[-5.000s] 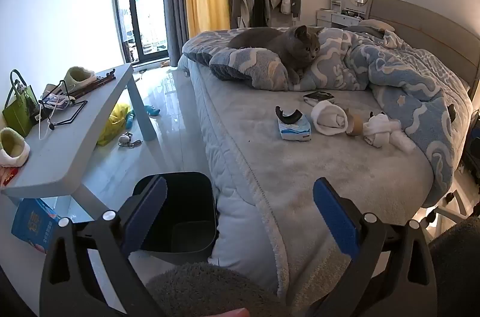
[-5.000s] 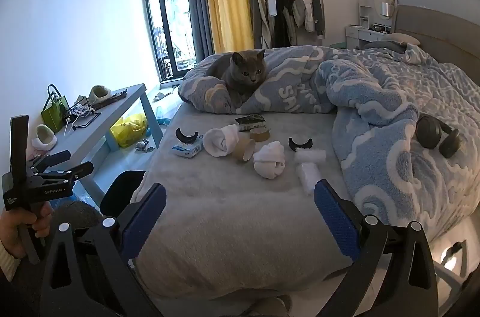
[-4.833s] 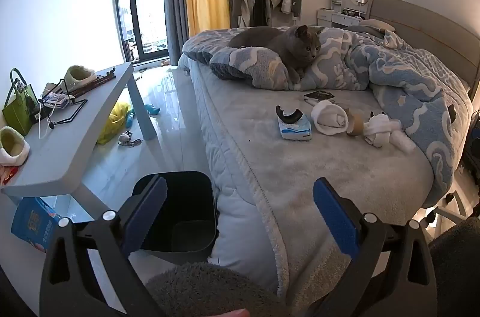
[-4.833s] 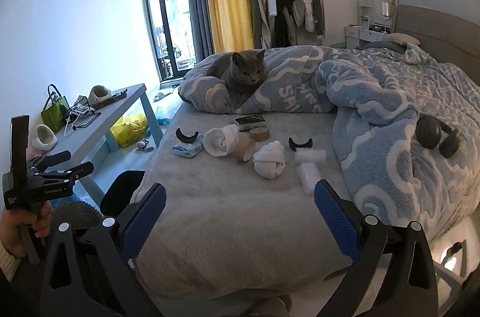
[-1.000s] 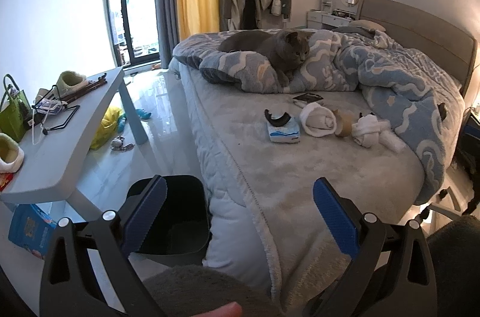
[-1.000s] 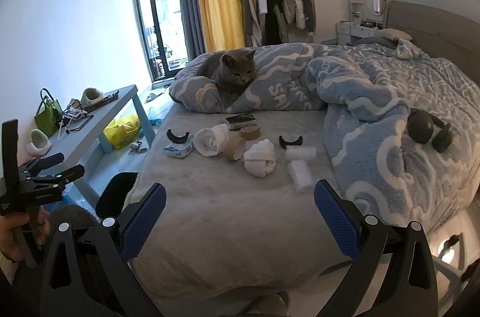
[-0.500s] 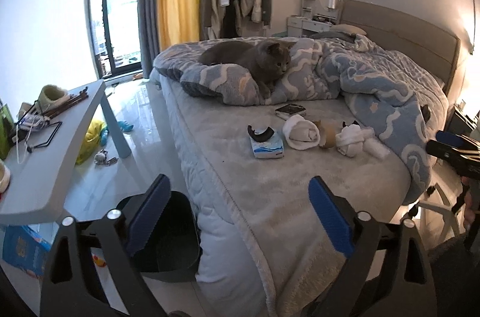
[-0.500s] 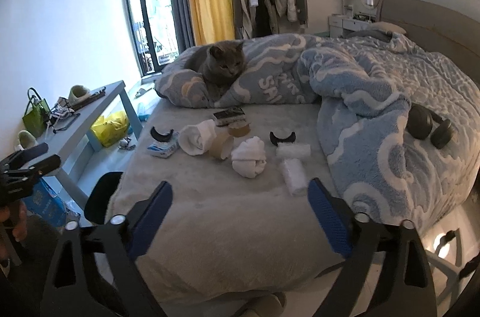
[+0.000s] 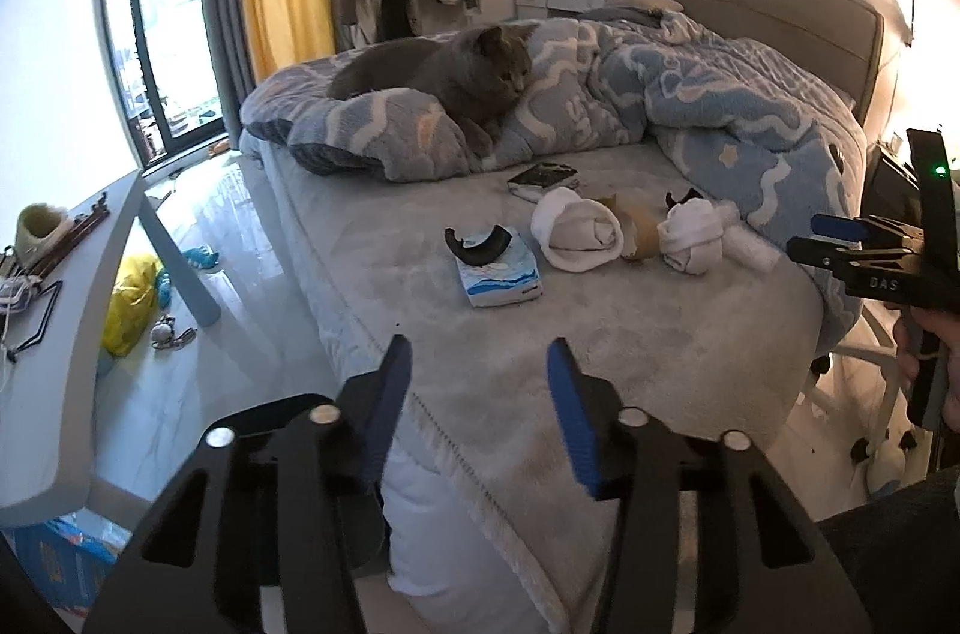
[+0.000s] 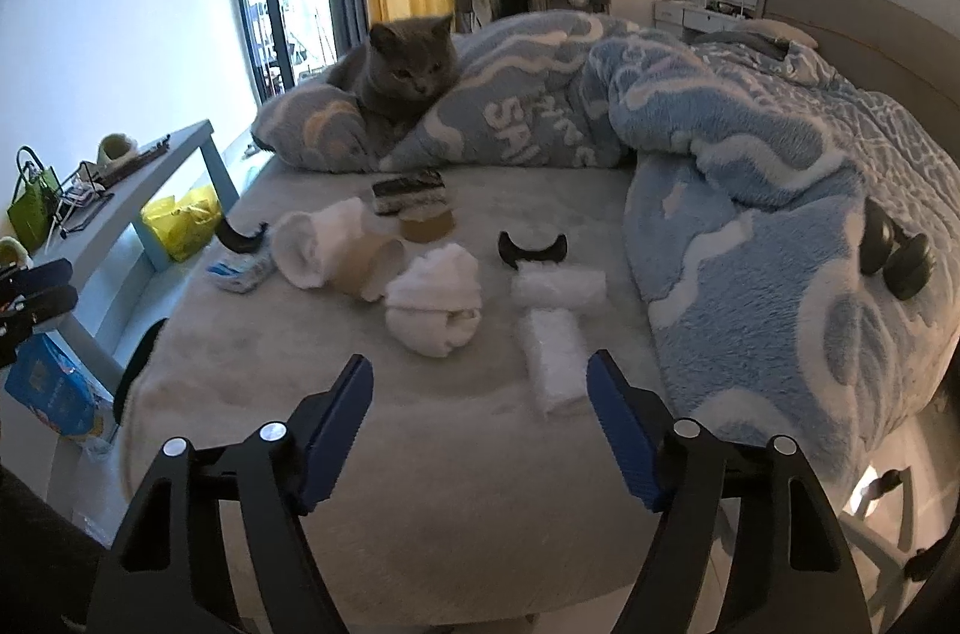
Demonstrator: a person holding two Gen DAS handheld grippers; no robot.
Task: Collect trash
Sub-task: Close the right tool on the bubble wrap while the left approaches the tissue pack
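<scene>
- Both sets of jaws have just been closing with nothing between them: your left gripper (image 9: pixel 477 382) stands partly spread over the near edge of the bed (image 9: pixel 690 352), and your right gripper (image 10: pixel 480 409) is a little wider, its pads bare.
- Compared with a second ago, you have brought both grippers closer to the bed, so the litter now sits just ahead of them.
- Far left on the floor, the bin (image 10: pixel 135 364) shows only as a dark rim beside the mattress.
- Next comes the tissue pack (image 9: pixel 501 274) with a black curved piece (image 9: pixel 477 244) on it.
- Then the white rolls (image 10: pixel 435 301), the cardboard tubes (image 10: pixel 366 268) and the flat wad (image 10: pixel 555 352), which lies nearest your right gripper.
- Behind them, the cat (image 10: pixel 402 67) watches from the quilt (image 10: pixel 750 166).
- Nothing is collected yet; the wad looks your likeliest first pick.
</scene>
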